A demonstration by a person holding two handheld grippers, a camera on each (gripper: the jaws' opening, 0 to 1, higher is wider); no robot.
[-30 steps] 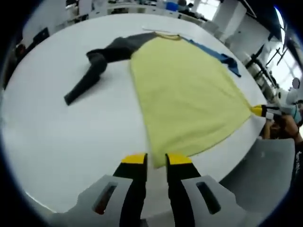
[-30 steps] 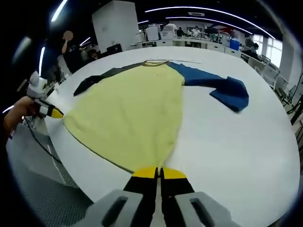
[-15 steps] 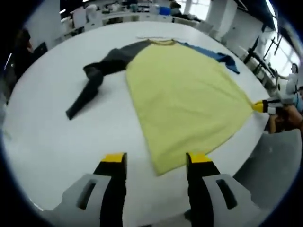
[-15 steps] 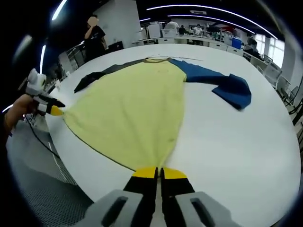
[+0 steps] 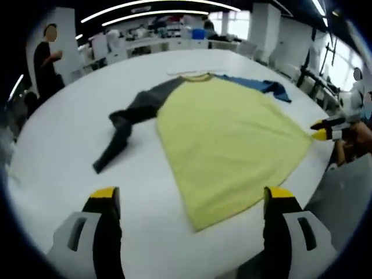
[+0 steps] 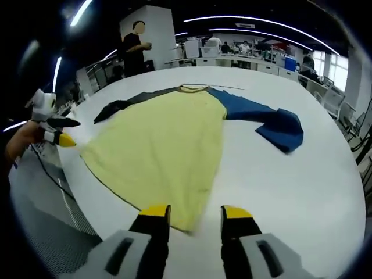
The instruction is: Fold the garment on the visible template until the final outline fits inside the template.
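Note:
A yellow garment with one dark grey sleeve and one blue sleeve lies flat on the white table. In the left gripper view the garment spreads ahead, its grey sleeve bent at the left and its blue sleeve at the far right. My left gripper is open, its jaws wide apart over the hem corner, holding nothing. In the right gripper view the garment has the blue sleeve at the right. My right gripper is open just above the other hem corner. The other gripper shows at the left.
The round white table ends close to both grippers, with floor beyond its edge. A person stands beyond the far side. Desks and chairs stand in the background.
Both grippers have let go of the hem corners: the left opened first and widened further, the right opened in the last half second. The hem now lies on the table. Both cameras pulled back.

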